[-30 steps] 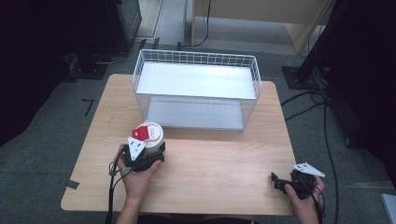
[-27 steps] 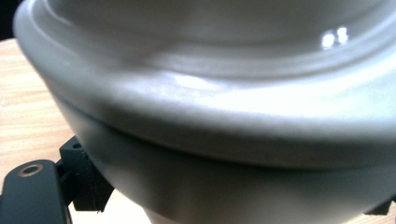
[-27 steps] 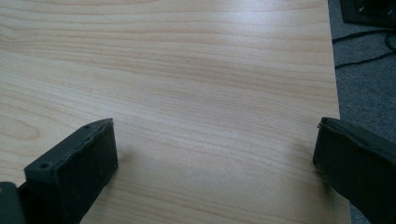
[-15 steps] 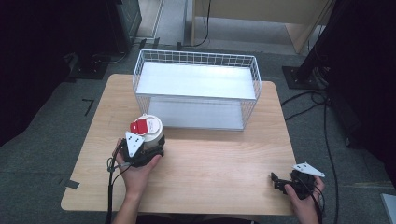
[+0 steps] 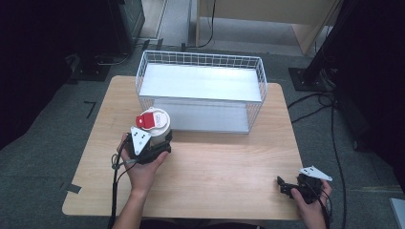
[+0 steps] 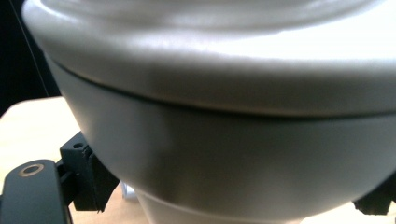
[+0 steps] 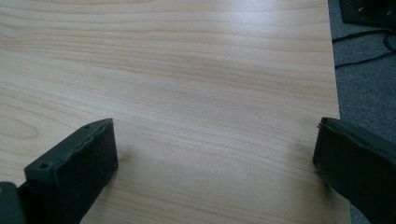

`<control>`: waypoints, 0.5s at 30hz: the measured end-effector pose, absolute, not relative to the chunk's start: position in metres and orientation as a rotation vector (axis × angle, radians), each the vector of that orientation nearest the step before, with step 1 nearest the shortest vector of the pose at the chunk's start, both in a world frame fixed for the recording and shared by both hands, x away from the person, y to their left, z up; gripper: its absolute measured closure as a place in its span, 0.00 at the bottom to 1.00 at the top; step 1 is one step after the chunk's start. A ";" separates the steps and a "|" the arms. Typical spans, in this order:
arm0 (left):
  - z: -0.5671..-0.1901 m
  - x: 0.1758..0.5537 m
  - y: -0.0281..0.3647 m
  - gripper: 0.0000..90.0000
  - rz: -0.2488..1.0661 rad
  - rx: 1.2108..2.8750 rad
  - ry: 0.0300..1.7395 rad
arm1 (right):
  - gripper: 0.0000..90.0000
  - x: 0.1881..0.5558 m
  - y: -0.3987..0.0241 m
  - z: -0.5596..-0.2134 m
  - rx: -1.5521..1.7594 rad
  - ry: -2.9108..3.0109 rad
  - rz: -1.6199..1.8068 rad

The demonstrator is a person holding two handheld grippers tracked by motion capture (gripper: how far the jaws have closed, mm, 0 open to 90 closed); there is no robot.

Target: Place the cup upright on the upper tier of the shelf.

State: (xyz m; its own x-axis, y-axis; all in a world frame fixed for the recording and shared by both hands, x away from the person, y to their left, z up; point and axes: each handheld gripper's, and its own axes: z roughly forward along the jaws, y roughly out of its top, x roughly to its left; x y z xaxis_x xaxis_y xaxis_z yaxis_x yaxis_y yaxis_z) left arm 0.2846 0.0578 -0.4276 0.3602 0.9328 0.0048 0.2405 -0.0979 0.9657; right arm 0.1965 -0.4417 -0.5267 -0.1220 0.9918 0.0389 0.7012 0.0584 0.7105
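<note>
just in front of the wire basket (image 5: 200,83), on the table's (image 5: 224,162) left half, our left gripper (image 5: 152,138) clasps the white cup (image 5: 155,123) between its jaws; our right gripper (image 5: 286,185) rests gaping by the near right corner.

Wire basket (image 5: 200,59) at far table (image 5: 229,181) edge; cables (image 5: 334,143) on floor at right.
</note>
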 end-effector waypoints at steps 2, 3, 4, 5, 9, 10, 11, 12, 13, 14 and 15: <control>-0.422 0.285 0.056 0.11 0.841 1.577 1.069 | 0.00 0.197 -0.442 -0.527 1.685 1.877 0.821; -0.421 0.286 0.055 0.11 0.843 1.573 1.064 | 0.00 0.196 -0.442 -0.527 1.685 1.876 0.822; -0.418 0.286 0.053 0.11 0.846 1.573 1.055 | 0.00 0.196 -0.442 -0.527 1.686 1.876 0.823; -0.418 0.286 0.053 0.11 0.846 1.573 1.055 | 0.00 0.196 -0.442 -0.527 1.686 1.876 0.823; -0.406 0.290 0.050 0.11 0.808 1.553 1.043 | 0.00 0.196 -0.442 -0.527 1.684 1.877 0.824; -0.400 0.291 0.047 0.11 0.816 1.547 1.029 | 0.00 0.197 -0.442 -0.527 1.684 1.877 0.824; -0.396 0.292 0.045 0.11 0.819 1.541 1.018 | 0.00 0.197 -0.442 -0.527 1.684 1.877 0.823; -0.396 0.292 0.045 0.11 0.819 1.541 1.018 | 0.00 0.196 -0.442 -0.527 1.684 1.878 0.820; -0.393 0.293 0.044 0.11 0.823 1.540 1.007 | 0.00 0.196 -0.442 -0.527 1.683 1.879 0.820; -0.390 0.294 0.043 0.11 0.829 1.541 0.999 | 0.00 0.196 -0.442 -0.527 1.682 1.879 0.821; -0.384 0.297 0.040 0.11 0.839 1.536 0.984 | 0.00 0.196 -0.442 -0.527 1.682 1.879 0.821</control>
